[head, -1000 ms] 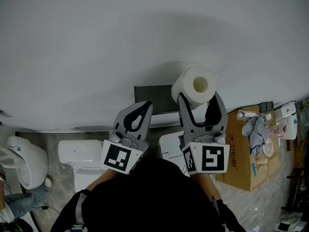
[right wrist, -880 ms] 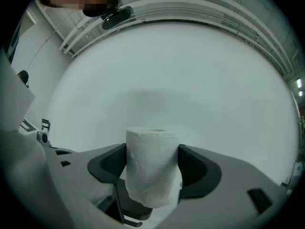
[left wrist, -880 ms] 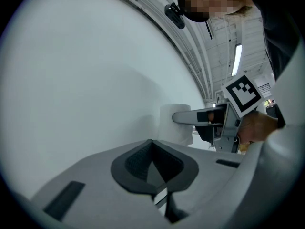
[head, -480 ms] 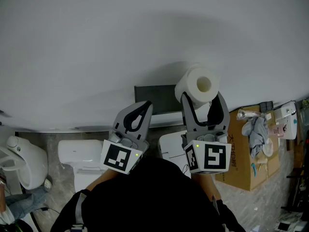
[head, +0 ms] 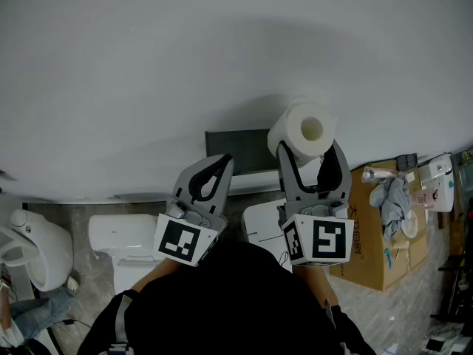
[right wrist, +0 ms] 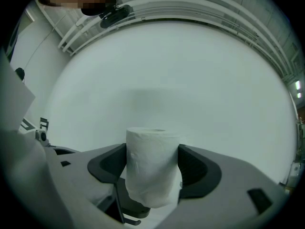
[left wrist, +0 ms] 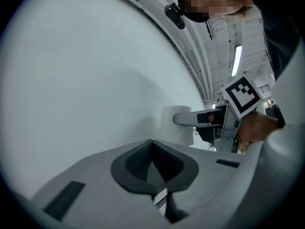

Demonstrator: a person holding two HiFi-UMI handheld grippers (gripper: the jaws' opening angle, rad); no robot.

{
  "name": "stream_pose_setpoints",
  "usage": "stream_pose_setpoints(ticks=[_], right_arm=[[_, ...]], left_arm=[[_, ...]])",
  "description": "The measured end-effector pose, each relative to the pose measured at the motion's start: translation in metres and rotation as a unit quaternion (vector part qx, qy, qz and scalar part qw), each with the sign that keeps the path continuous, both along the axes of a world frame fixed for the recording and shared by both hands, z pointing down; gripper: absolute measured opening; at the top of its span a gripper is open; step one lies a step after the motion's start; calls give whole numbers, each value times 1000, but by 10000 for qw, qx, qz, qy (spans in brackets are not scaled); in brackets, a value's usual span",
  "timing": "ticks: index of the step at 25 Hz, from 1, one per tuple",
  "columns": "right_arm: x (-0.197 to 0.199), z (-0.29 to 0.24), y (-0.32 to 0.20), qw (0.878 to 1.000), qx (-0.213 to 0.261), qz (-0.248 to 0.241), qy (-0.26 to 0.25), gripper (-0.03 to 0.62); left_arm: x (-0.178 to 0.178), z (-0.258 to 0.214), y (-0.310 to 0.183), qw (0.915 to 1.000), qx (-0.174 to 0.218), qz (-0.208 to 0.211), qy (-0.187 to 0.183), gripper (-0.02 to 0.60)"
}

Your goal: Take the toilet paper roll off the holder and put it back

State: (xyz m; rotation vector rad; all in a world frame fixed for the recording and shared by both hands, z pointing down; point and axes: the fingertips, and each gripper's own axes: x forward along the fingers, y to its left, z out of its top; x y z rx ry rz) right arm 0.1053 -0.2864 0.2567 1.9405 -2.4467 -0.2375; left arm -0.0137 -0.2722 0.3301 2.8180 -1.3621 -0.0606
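The white toilet paper roll [head: 303, 132] is held close to the white wall, its cardboard core facing up in the head view. My right gripper [head: 309, 149] is shut on it, one jaw on each side. In the right gripper view the roll [right wrist: 152, 166] stands upright between the dark pads [right wrist: 198, 171], with a dark bracket [right wrist: 131, 208] just below it. A dark rectangular holder plate [head: 235, 151] sits on the wall left of the roll. My left gripper [head: 213, 170] is shut and empty, beside that plate. The left gripper view also catches the roll [left wrist: 176, 127].
Below are a white toilet [head: 122, 246], a second white fixture [head: 33, 246] at the far left, and a white lid [head: 260, 226] between the grippers. A cardboard box [head: 373, 231] with cloths and small items on it stands at the right.
The right gripper and the roll moved slightly right and toward the wall a second ago, then held still. The left gripper has not moved.
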Motion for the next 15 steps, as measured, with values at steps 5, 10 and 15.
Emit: stream_pose_setpoints(ticks=[5,10,15], right_arm=[[0,0,0,10000,4,-17,-8,341],[-6,-2,-1,9999,23,-104,-17,341],[-16,-3,-3,9997,33,-256,-13,341]], left_arm=[[1,-1,0,10000,17,-11,6,6],[-2,-1,0,10000,10,-62,13,6],[-4,1,0,9999,-6,-104,12,6]])
